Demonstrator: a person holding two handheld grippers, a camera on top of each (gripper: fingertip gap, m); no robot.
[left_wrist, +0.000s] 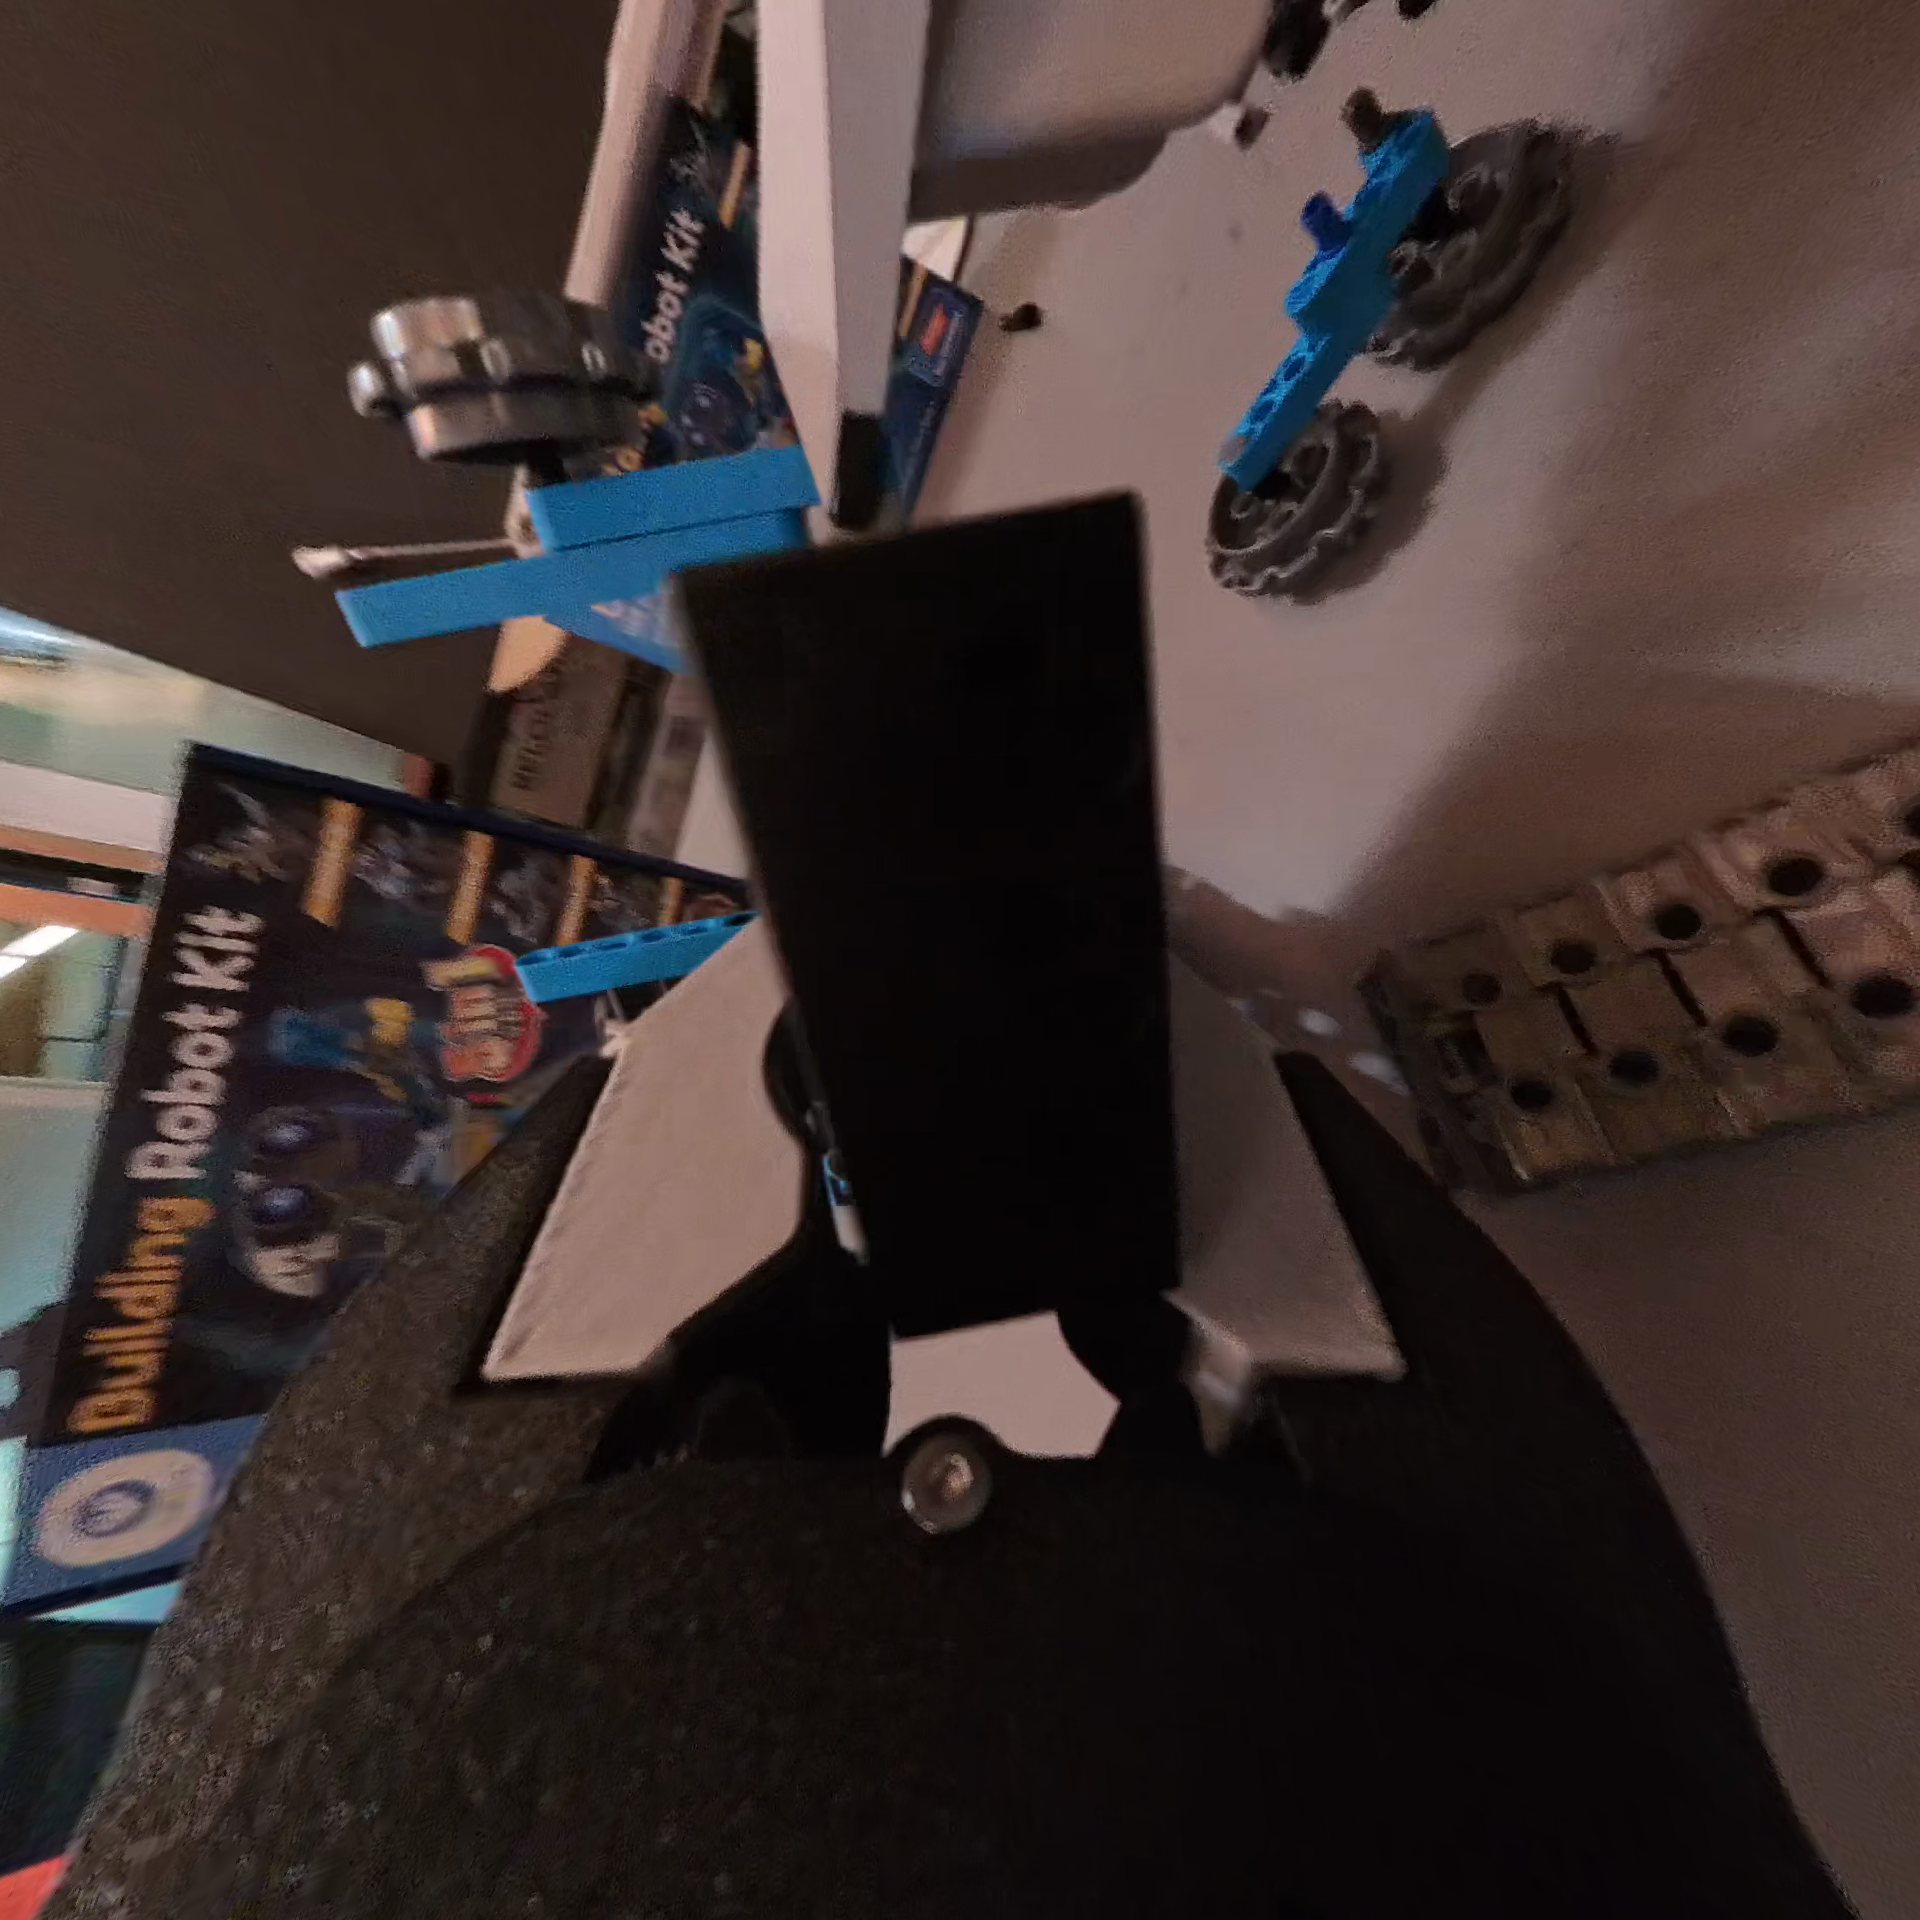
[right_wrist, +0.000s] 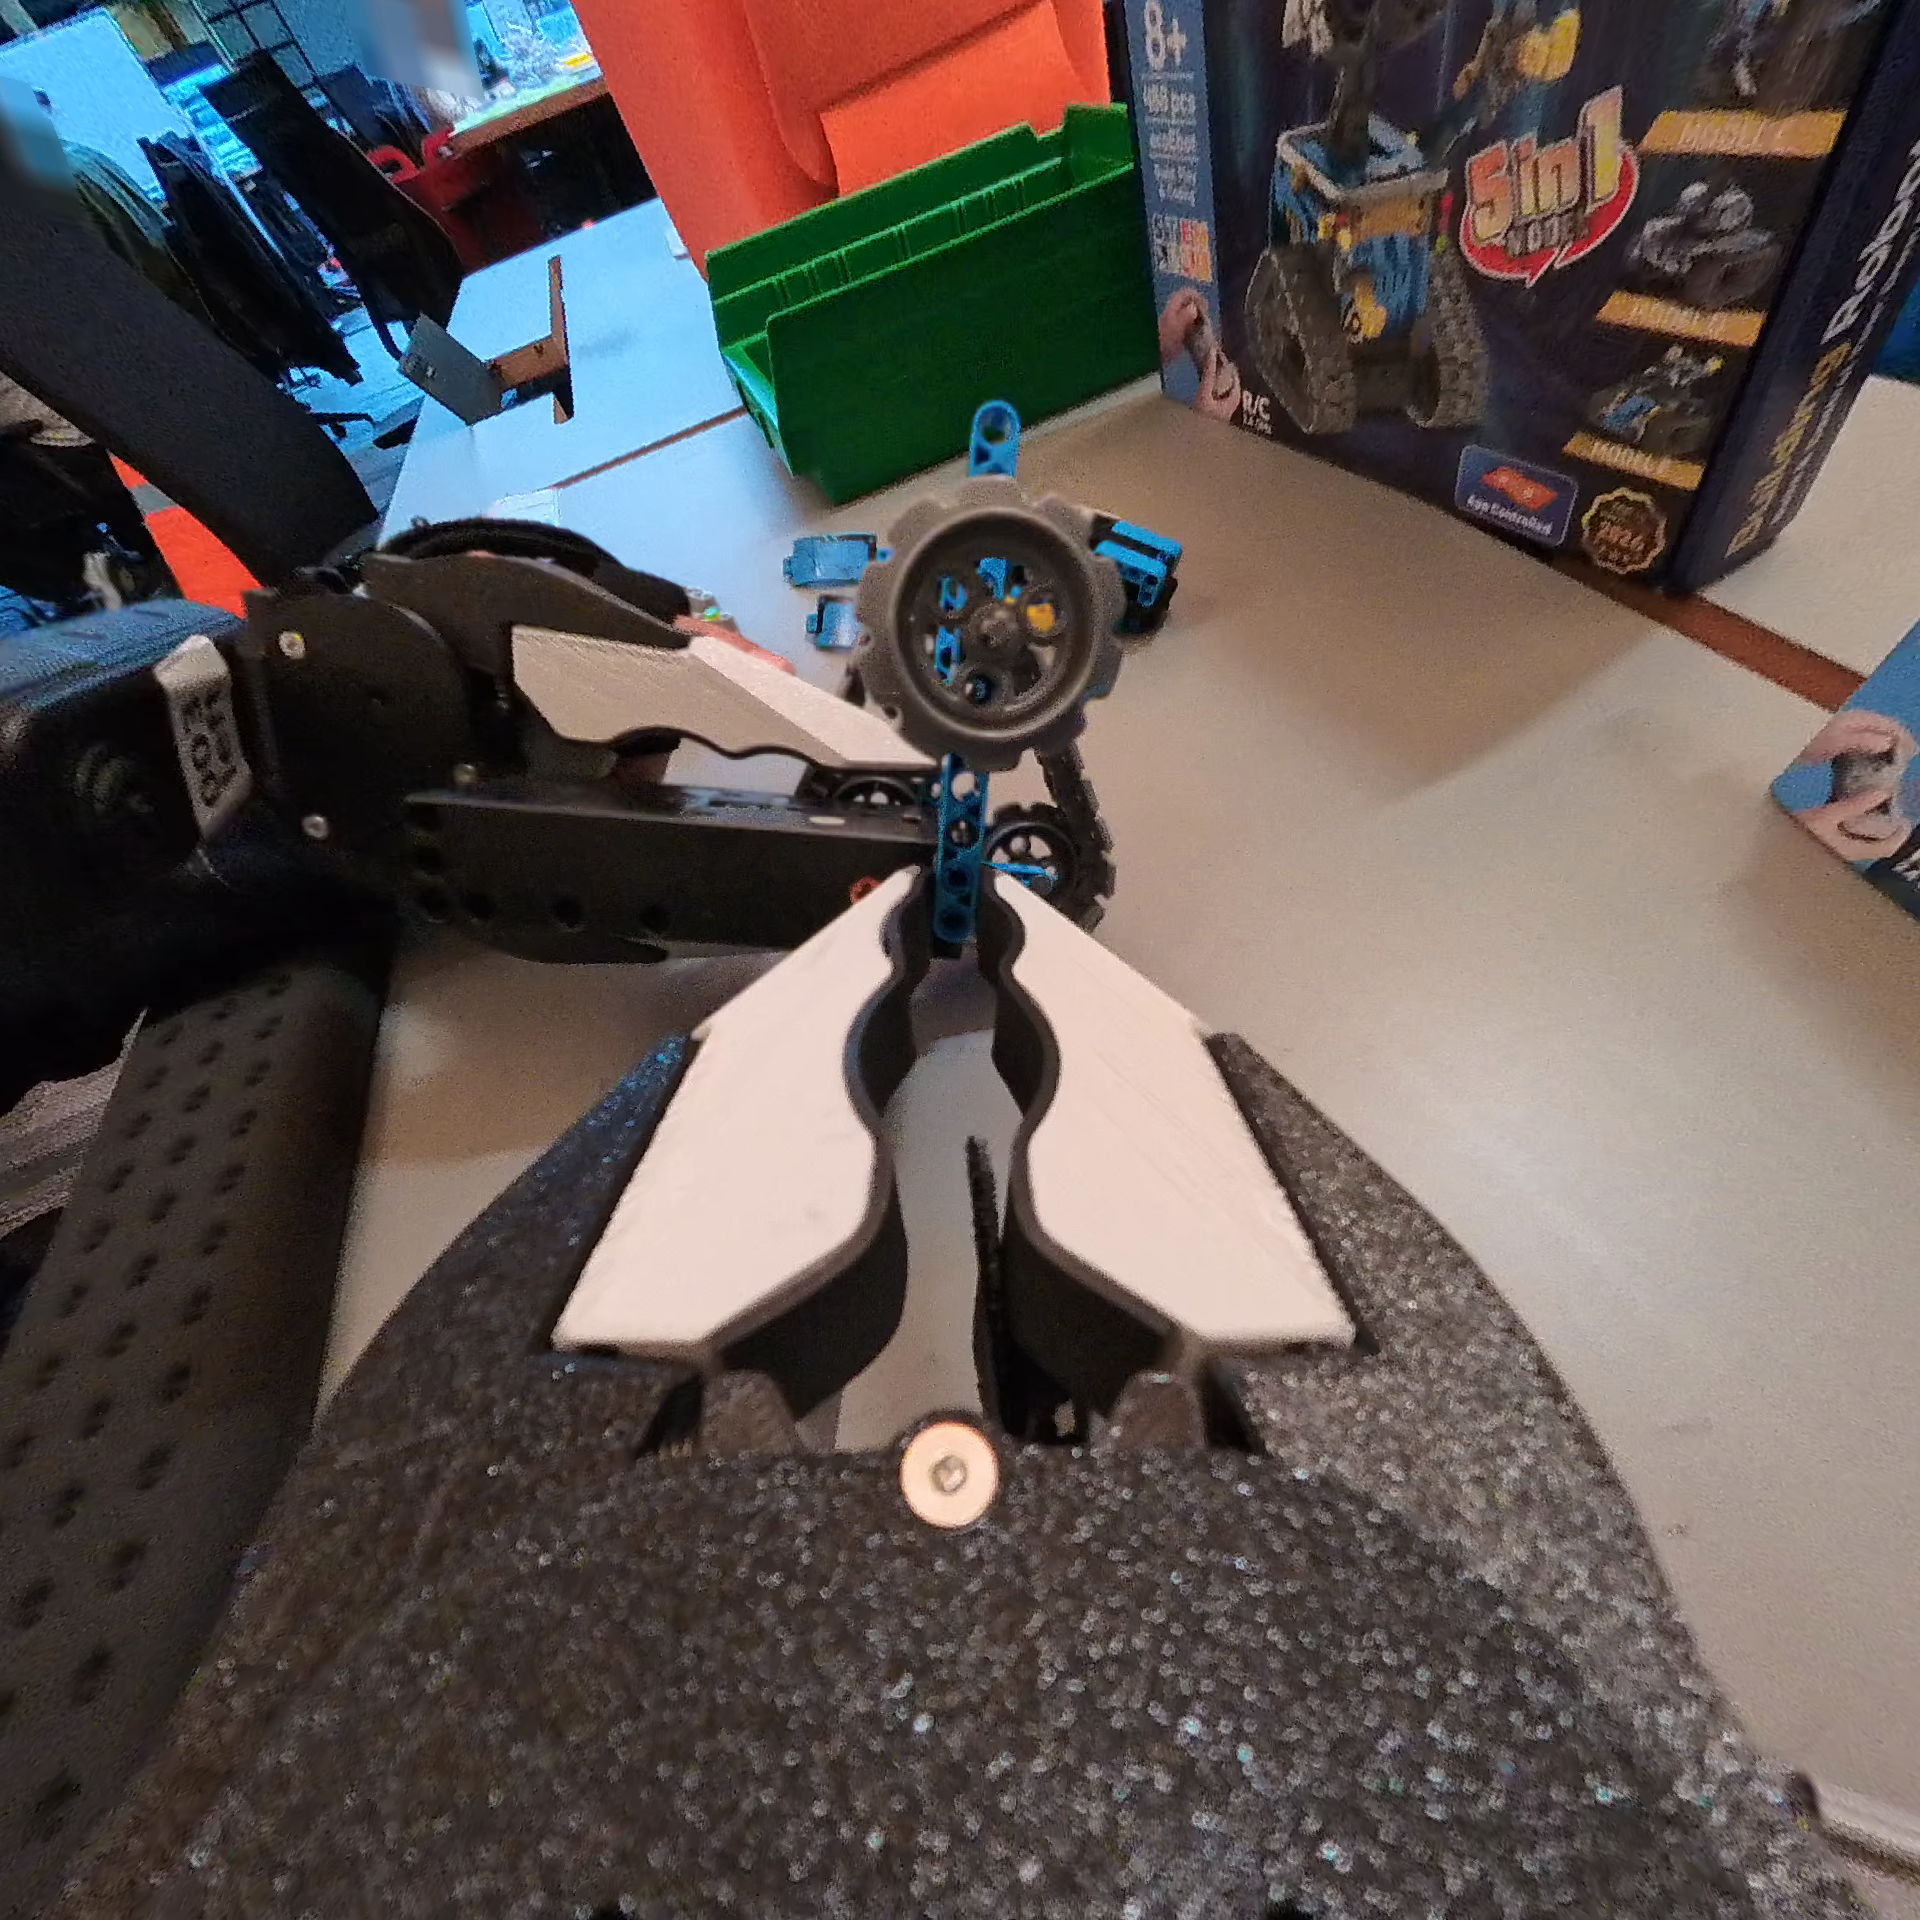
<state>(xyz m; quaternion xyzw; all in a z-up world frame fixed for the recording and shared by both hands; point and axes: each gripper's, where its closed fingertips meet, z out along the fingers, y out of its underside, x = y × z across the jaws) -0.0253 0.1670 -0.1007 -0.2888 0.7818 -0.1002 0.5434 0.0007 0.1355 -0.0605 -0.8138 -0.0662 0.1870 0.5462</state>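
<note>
right tool (right_wrist: 951, 914) pinching blue beam (right_wrist: 958, 831) (grey wheel (right_wrist: 992, 634) atop) — table (right_wrist: 1455, 935)

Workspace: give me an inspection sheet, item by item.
Surface: pale table, a brown seam across it.
Job's things: blue beam carrying a grey toothed wheel; black block; wheeled model behind.
Clutter: loose blue parts; green bin; kit boxes; grey track strip.
Grippers: right tool shut on the beam; left tool clamps the block.
Cables: nothing seen.
Surroundings: orange panel; dark chair.
</note>
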